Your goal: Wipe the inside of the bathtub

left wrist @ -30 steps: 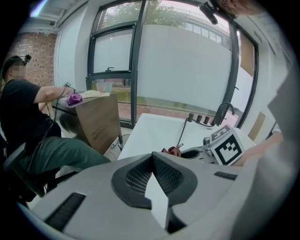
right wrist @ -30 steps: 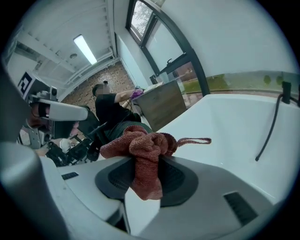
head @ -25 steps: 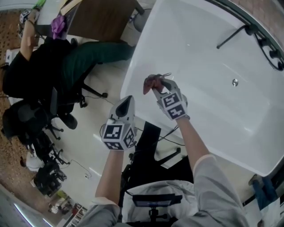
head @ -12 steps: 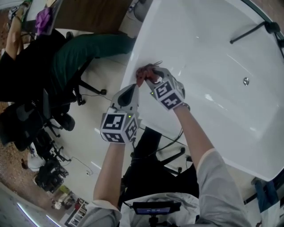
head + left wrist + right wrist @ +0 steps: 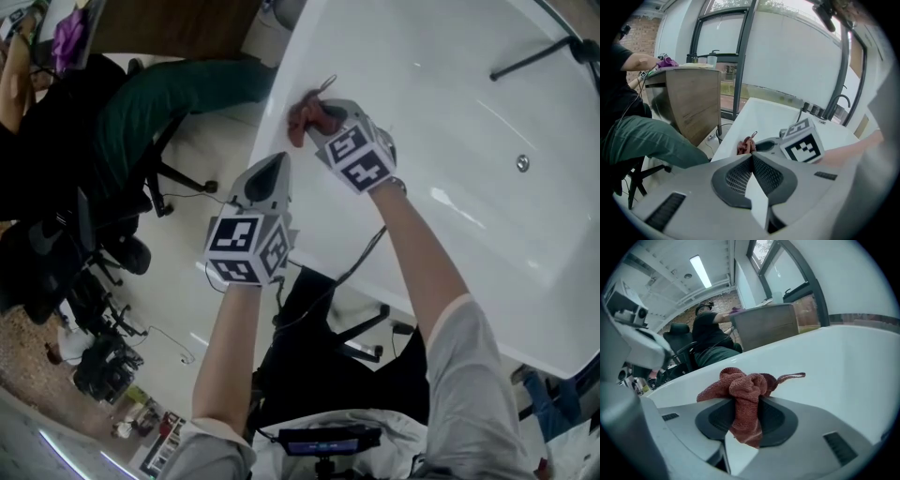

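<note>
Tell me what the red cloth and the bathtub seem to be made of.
The cloth: woven fabric, probably terry or microfibre; matte, with a knobbly weave. The bathtub: hard, glossy white, likely acrylic or enamel; it shows bright reflections.

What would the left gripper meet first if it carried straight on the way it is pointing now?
Most likely the red cloth, clamped in the right gripper near the rim of the bathtub. It lies straight ahead of the shut left gripper, though depth is hard to judge.

right gripper (image 5: 322, 120) with red cloth (image 5: 302, 122) slid farther along bathtub (image 5: 450, 84) wall, nearer rim.
</note>
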Action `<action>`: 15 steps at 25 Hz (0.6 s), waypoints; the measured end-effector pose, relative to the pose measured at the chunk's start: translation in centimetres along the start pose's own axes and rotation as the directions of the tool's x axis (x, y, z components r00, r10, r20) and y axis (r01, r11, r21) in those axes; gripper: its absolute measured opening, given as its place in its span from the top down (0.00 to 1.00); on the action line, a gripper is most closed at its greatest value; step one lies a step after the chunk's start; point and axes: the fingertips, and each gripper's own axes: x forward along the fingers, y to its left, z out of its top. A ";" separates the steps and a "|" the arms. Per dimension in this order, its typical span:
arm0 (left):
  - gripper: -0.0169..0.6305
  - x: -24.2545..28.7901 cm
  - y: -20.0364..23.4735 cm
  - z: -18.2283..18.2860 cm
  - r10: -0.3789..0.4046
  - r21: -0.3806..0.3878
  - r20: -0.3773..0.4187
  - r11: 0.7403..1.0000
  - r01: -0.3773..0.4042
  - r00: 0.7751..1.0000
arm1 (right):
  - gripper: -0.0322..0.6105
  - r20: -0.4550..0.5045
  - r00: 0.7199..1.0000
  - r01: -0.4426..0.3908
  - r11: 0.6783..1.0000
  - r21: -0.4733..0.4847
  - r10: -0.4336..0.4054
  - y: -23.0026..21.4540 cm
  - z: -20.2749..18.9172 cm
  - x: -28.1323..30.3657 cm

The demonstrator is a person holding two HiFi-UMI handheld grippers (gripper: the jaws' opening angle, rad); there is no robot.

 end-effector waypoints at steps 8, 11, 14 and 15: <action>0.96 0.0 -0.3 -1.1 -0.016 -0.012 -0.011 1.000 0.016 1.000 | 0.75 0.007 0.979 0.205 0.976 0.078 -0.206 -8.2 1.5 0.1; 0.96 -0.4 -0.1 -1.7 -0.017 -0.022 -0.018 1.000 0.016 1.000 | 0.76 0.008 0.986 0.165 0.984 0.065 -0.166 -5.5 0.6 0.1; 0.96 -0.9 -0.3 -1.8 -0.026 -0.027 -0.024 0.999 0.025 0.999 | 0.76 -0.003 0.997 0.074 0.997 0.022 -0.074 -1.0 -1.1 0.0; 0.96 -1.0 -0.4 -1.9 -0.031 -0.025 -0.029 0.999 0.030 0.999 | 0.76 -0.014 0.999 0.040 0.999 0.004 -0.040 0.7 -1.8 0.0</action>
